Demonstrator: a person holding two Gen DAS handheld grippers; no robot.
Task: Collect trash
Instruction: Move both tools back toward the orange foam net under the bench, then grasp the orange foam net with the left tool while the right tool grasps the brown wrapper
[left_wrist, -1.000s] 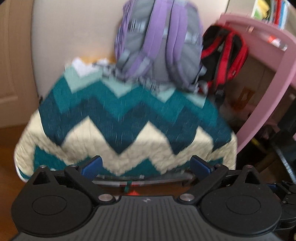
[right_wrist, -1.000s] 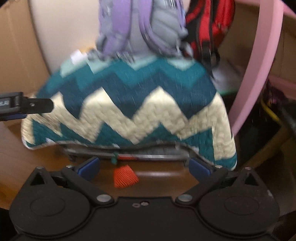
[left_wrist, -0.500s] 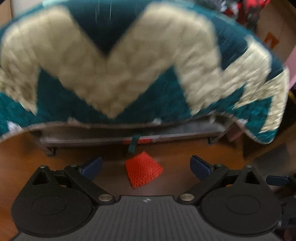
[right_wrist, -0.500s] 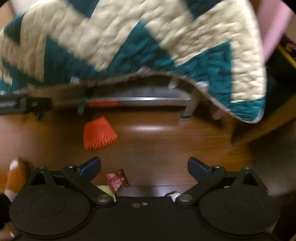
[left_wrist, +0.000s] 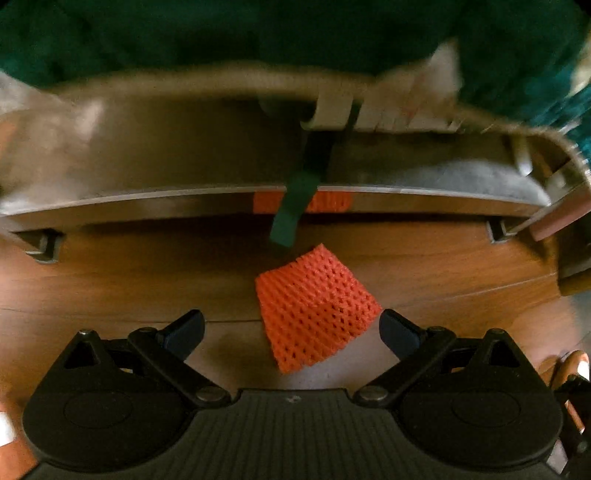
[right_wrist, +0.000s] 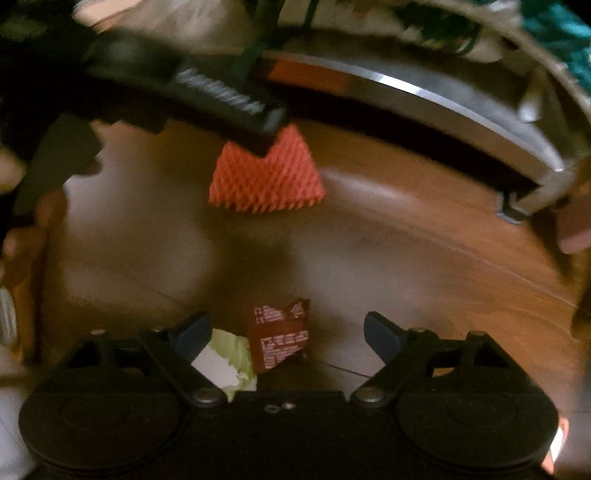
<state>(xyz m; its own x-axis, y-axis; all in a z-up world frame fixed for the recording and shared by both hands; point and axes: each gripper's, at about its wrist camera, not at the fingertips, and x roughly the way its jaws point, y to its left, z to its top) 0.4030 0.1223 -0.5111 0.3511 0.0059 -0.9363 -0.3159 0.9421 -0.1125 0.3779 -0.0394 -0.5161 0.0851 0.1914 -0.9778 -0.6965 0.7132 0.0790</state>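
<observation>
An orange foam net sleeve (left_wrist: 314, 306) lies on the wooden floor in front of a metal bed rail. My left gripper (left_wrist: 291, 330) is open, its jaws on either side of the net's near end, close above the floor. The net also shows in the right wrist view (right_wrist: 266, 177), with the left gripper's black body (right_wrist: 184, 88) over its far edge. My right gripper (right_wrist: 286, 332) is open and empty, low over a dark red wrapper (right_wrist: 280, 338) and a crumpled pale green and white paper (right_wrist: 225, 360).
A metal bed rail (left_wrist: 147, 203) with small feet runs across the floor just beyond the net. A teal and cream quilt (left_wrist: 258, 33) hangs above it. A green strap (left_wrist: 291, 210) dangles down to the net's far edge.
Both grippers have dropped lower and closer to the floor. The orange net now lies between my left jaws. The red wrapper and pale paper have moved in between my right jaws.
</observation>
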